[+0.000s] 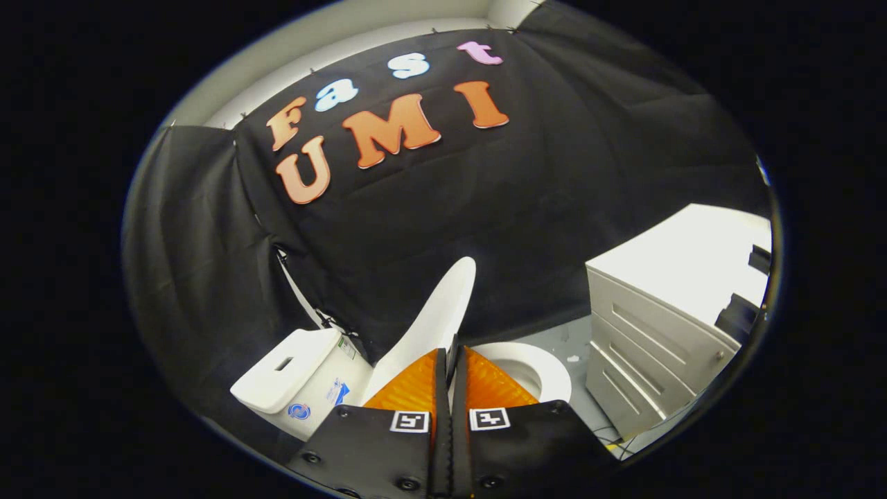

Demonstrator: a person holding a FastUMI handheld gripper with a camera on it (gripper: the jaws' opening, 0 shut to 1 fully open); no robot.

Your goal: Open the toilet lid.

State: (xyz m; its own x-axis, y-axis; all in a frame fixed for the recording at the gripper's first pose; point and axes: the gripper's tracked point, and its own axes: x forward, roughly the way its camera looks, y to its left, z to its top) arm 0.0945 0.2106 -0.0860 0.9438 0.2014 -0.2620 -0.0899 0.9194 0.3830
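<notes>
I see my gripper (450, 360) with its two orange fingers (416, 388) pressed together on the near edge of the toilet lid (433, 322), clenched on it. The lid stands raised and tilted, leaning back toward the tank (294, 378), which sits just beside it. The open toilet seat (547, 371) lies just beyond the fingers. A white drawer cabinet (658, 333) stands near the toilet, apart from it.
</notes>
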